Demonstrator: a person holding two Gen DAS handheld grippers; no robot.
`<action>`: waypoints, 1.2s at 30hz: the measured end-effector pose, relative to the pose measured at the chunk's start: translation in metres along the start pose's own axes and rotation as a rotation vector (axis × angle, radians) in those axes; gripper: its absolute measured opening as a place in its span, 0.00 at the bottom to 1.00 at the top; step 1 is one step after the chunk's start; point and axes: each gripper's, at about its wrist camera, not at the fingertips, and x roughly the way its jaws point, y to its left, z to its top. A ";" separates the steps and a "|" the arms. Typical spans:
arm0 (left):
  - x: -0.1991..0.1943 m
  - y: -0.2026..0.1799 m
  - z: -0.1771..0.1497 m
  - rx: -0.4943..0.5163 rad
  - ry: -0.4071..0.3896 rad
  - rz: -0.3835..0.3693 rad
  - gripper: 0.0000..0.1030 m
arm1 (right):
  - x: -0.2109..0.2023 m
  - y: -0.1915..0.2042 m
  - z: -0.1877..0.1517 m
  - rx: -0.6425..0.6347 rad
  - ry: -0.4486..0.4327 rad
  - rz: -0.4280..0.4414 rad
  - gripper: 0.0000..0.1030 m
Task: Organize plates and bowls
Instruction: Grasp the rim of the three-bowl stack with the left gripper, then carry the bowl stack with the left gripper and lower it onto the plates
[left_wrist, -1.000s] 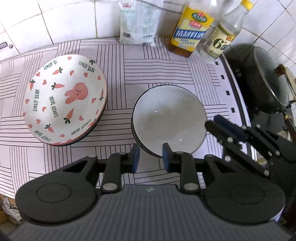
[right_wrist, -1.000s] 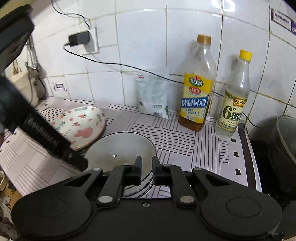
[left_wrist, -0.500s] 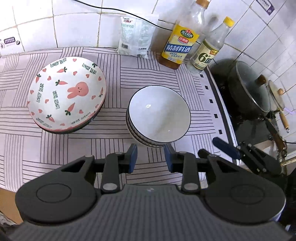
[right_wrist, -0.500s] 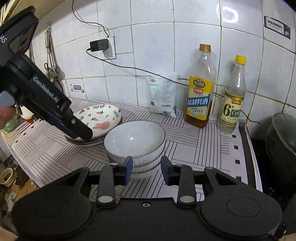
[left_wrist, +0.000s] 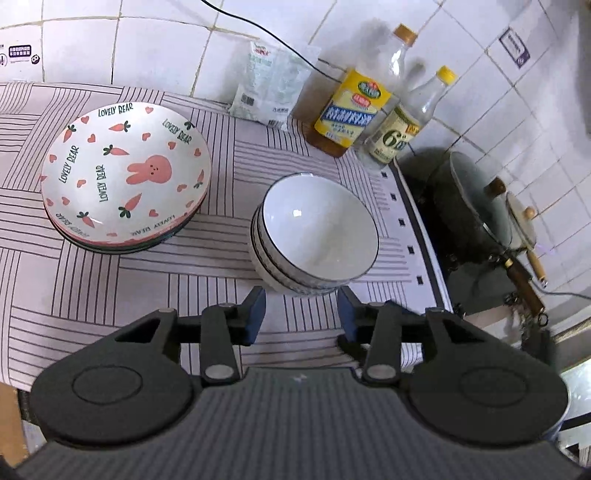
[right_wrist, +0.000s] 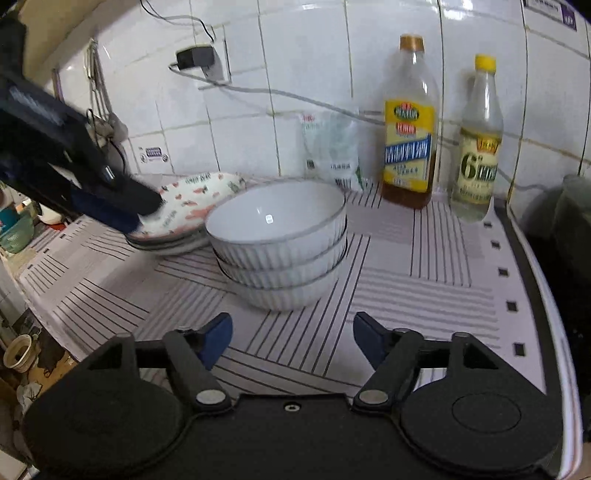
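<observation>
Three white ribbed bowls (left_wrist: 317, 236) (right_wrist: 280, 243) sit nested in a stack on the striped cloth. To their left lies a stack of plates (left_wrist: 122, 173) (right_wrist: 192, 206) topped by one with a pink rabbit and carrots. My left gripper (left_wrist: 301, 312) hovers just in front of the bowl stack; its jaws are opening and hold nothing. My right gripper (right_wrist: 291, 336) also stands short of the bowls, jaws opening wide, nothing between them. The left gripper shows as a dark blur (right_wrist: 107, 199) over the plates in the right wrist view.
A yellow-labelled oil bottle (left_wrist: 354, 107) (right_wrist: 408, 136), a vinegar bottle (left_wrist: 402, 129) (right_wrist: 478, 147) and a white packet (left_wrist: 269, 92) stand against the tiled wall. A dark pot with a lid (left_wrist: 476, 210) sits on the stove at the right. The counter edge (left_wrist: 22, 384) runs along the near left.
Both grippers have drawn back from the bowl stack and their jaws have spread, the right much wider. The right gripper has sunk lower. The bowls and plates have stayed put.
</observation>
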 end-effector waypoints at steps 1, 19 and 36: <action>0.001 0.003 0.002 -0.006 -0.006 -0.009 0.46 | 0.007 -0.001 -0.002 0.001 0.001 0.002 0.87; 0.114 0.045 0.035 -0.089 0.078 -0.054 0.59 | 0.102 0.009 0.005 0.028 -0.060 -0.003 0.95; 0.131 0.052 0.031 -0.121 0.050 -0.059 0.37 | 0.112 -0.001 0.021 0.001 0.022 0.061 0.97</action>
